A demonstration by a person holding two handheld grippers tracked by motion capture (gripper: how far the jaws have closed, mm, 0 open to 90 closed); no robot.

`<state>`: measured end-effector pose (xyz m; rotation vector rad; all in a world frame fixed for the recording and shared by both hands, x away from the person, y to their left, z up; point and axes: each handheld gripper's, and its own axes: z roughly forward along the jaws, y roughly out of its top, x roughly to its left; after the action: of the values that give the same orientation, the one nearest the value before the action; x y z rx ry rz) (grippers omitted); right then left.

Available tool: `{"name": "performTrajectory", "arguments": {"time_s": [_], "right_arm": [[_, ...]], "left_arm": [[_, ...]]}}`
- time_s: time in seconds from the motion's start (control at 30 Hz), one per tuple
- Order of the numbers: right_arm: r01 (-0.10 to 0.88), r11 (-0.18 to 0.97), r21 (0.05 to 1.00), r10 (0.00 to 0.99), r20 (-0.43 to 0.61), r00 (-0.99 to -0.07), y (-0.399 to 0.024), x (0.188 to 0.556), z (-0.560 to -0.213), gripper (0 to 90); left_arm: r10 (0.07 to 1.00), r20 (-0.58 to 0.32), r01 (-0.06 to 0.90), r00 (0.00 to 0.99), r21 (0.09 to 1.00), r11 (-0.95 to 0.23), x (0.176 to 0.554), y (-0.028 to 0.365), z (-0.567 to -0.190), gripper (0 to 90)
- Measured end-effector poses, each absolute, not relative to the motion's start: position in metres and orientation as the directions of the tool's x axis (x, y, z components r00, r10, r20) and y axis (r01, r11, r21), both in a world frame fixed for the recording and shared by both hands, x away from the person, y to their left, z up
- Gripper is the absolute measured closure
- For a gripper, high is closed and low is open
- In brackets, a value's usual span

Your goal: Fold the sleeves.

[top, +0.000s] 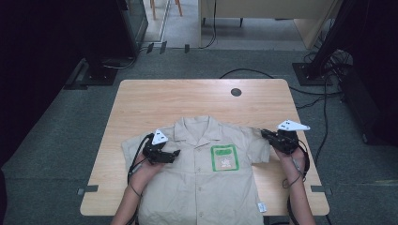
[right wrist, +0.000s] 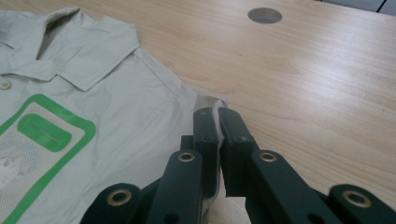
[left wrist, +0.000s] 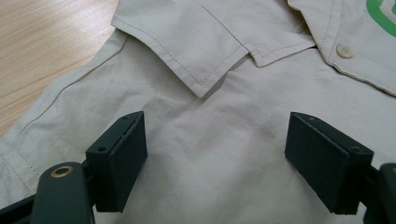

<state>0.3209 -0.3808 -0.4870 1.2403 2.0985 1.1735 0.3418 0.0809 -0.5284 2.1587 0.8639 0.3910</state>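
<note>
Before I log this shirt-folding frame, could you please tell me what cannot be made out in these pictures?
- Shirt hem: high view, cut off by the bottom edge.
- Green pocket patch print: too small in the high view, cropped in both gripper views.
- Sleeve edge: right gripper view, hidden between the shut right gripper pads.
- White tag text: too small.

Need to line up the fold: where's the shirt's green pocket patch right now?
In the high view, the green pocket patch sits right of the shirt's button line, nearer the right gripper.
</note>
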Motion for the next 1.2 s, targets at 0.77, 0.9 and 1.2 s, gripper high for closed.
{"name": "performTrajectory", "arguments": {"time_s": [0.77,0.9,1.2], "right_arm": [[0.45,0.284,0.847,0.824,0.025,-0.566,-0.341,0.317,-0.474,85.9],[0.439,0.302,0.846,0.814,0.011,-0.581,-0.335,0.316,-0.473,85.7],[0.432,0.33,0.839,0.796,-0.001,-0.605,-0.316,0.316,-0.472,85.8]], "left_arm": [[0.69,0.001,0.456,0.724,0.75,-0.479,0.342,0.081,-0.528,21.0],[0.69,0.0,0.456,0.723,0.75,-0.479,0.342,0.081,-0.528,21.0],[0.69,0.001,0.456,0.723,0.75,-0.479,0.342,0.081,-0.528,21.0]]}}
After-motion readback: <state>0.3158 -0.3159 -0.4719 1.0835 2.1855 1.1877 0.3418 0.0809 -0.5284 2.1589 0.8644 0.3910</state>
